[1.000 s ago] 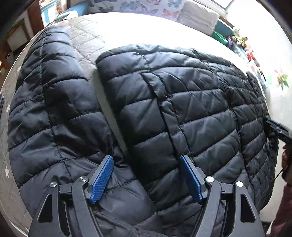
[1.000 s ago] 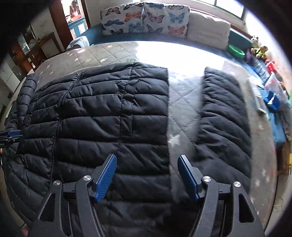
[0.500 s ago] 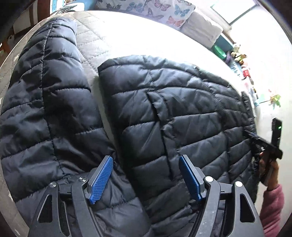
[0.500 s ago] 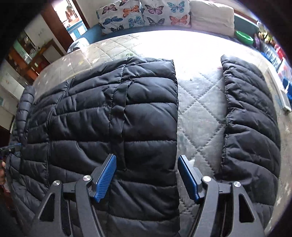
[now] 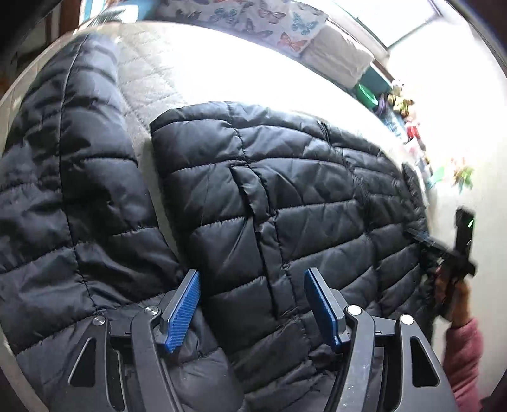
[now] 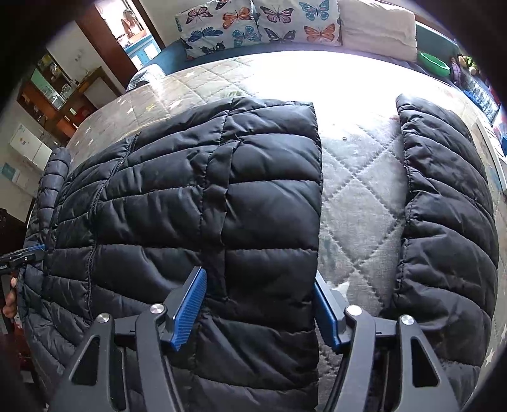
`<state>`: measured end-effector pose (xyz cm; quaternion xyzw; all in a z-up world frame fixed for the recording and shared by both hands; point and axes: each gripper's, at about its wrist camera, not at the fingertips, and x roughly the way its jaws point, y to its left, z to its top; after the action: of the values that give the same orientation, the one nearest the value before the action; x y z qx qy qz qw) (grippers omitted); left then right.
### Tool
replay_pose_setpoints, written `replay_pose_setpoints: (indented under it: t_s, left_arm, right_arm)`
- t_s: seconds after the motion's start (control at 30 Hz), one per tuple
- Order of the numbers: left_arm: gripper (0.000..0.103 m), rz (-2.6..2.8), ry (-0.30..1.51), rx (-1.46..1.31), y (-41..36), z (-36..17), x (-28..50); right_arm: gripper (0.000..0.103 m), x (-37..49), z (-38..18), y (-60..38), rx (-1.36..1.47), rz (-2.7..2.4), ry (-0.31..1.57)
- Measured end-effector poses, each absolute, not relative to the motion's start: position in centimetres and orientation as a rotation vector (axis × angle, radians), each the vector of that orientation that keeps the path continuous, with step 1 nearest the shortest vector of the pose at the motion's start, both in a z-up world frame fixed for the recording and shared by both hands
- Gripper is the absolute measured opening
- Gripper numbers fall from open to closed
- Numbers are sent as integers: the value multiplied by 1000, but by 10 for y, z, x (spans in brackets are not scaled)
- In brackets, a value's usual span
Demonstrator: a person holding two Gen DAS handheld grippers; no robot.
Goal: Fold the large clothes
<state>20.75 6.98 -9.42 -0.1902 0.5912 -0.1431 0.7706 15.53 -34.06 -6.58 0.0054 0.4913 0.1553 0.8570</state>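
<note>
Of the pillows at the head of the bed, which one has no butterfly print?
The plain cream pillow, at the right end of the row. The butterfly pillows beside it carry coloured butterflies.

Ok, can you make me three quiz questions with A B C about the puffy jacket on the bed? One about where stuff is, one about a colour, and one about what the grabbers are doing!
1. Where do the butterfly pillows lie?
A. On the jacket
B. At the far end of the bed
C. On the floor

2. What colour are the gripper pads?
A. Blue
B. Red
C. Yellow

3. What lies between the right gripper's fingers?
A. A pillow
B. Nothing
C. The jacket's side edge

Answers:
1 B: the butterfly pillows sit beyond the jacket, at the bed's far end.
2 A: the pads are blue.
3 C: the right gripper, its jaws closing, straddles the jacket's side edge.
</note>
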Motion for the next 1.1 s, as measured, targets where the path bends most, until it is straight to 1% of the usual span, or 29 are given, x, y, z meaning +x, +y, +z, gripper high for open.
replay_pose_setpoints:
  t_s: [0.13, 0.23, 0.27, 0.33, 0.37, 0.4, 0.43, 0.47, 0.5, 0.6, 0.8, 0.9, 1.0, 1.07, 1.1]
  left_arm:
    - [71, -272, 1339, -406, 73, -107, 214]
    - [69, -259, 1337, -341, 61, -109, 213]
    - [62, -259, 1330, -297, 55, -108, 213]
    - [44, -253, 1302, -211, 45, -104, 210]
    - [34, -248, 1289, -194, 43, -101, 209]
    - [30, -244, 1269, -183, 42, -97, 208]
    - [25, -241, 1249, -171, 41, -91, 208]
    - [22, -231, 1221, -154, 39, -84, 207]
    - [21, -227, 1196, -134, 36, -76, 207]
    - [18, -201, 1110, -69, 28, -51, 211]
    - [18, -234, 1009, -14, 9, 5, 236]
    - [17, -196, 937, 75, -4, 27, 254]
    - [17, -151, 890, 90, -1, 46, 283]
    - [19, -126, 894, 79, 4, 49, 304]
    - [24, -109, 909, 90, 6, 46, 316]
  right_arm:
    - [70, 156, -66, -340, 8, 326, 1041]
    - [70, 154, -65, -343, 2, 328, 1036]
    - [70, 153, -66, -342, 2, 328, 1027]
    - [63, 152, -65, -339, -6, 321, 1013]
    - [53, 150, -63, -336, -14, 314, 999]
    - [43, 148, -61, -335, -24, 303, 988]
    - [37, 146, -60, -333, -32, 293, 980]
    - [22, 143, -54, -332, -47, 268, 963]
    - [19, 142, -49, -333, -38, 272, 951]
    - [16, 137, -30, -333, -17, 276, 914]
    - [14, 136, 9, -318, -30, 273, 816]
    - [14, 143, 29, -315, -28, 254, 762]
    - [14, 160, 50, -319, 2, 223, 695]
    - [14, 172, 56, -322, 21, 210, 669]
    - [15, 183, 55, -323, 37, 208, 673]
